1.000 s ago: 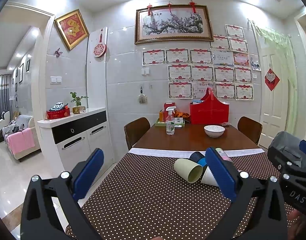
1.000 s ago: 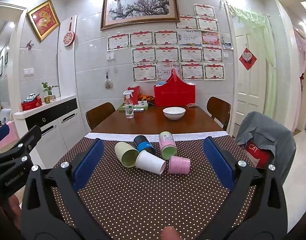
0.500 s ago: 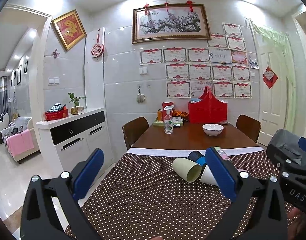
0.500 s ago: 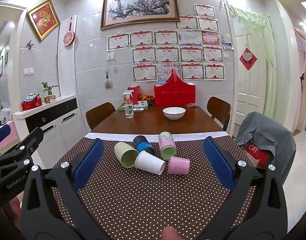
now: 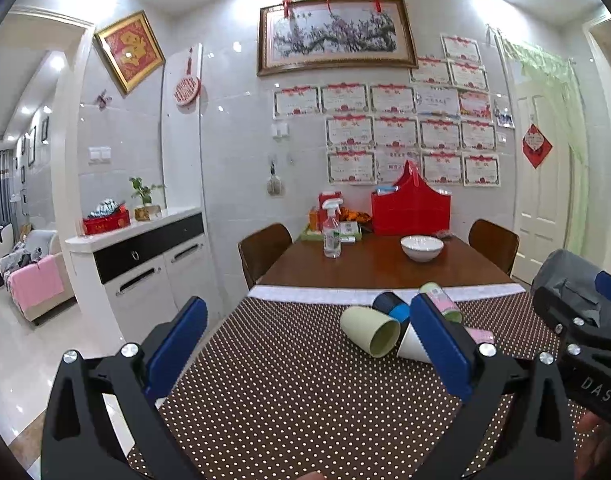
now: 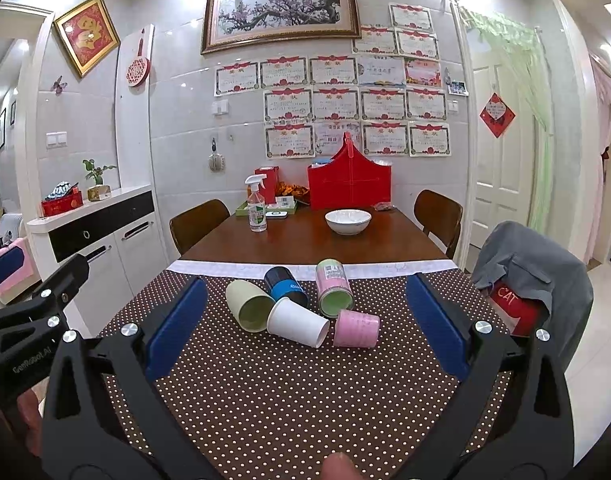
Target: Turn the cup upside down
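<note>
while both tools hover above the dotted tablecloth (image 6: 265, 392), the left gripper (image 5: 305, 344) gapes wide and holds nothing, cups at its 1 o'clock; the right gripper (image 6: 305, 326) gapes wide too, five cups lying at 12 o'clock: green cup (image 6: 247, 304), white cup (image 6: 297, 322), pink cup (image 6: 356, 329).

"DAS" on right tool (image 5: 585, 344); "CAT" on red bag (image 6: 513, 304).

Brown, white-dotted tablecloth (image 6: 265, 380). On it: pale green cup (image 6: 249, 305), white cup (image 6: 297, 322), pink ribbed cup (image 6: 356, 329), black-and-blue cup (image 6: 285, 285).
</note>
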Motion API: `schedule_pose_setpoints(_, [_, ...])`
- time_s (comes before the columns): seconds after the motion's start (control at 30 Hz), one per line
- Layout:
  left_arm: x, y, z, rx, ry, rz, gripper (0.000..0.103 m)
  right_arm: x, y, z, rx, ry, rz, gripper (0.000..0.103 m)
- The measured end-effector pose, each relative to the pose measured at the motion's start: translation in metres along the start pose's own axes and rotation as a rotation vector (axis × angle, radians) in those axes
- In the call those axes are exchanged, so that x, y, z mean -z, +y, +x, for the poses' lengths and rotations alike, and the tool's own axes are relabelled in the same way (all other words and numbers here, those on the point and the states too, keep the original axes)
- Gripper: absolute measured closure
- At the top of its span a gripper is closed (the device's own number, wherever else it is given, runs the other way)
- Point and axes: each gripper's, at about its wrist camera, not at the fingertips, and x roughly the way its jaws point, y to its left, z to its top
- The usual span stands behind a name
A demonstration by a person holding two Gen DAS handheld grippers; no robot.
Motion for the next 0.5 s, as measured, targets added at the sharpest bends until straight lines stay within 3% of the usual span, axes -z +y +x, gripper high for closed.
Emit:
schedule_pose_setpoints(0.3, [0.024,0.013,0.086,0.022,0.224,0.016,0.004,0.022,-0.037,0.053,0.024,0.118,0.014,0.006])
schedule_pose_setpoints(0.5, [0.036,-0.004,0.162,0.091,0.375,0.013,0.004,0.039,-0.057,0.097,0.051,0.207,0.020,0.006])
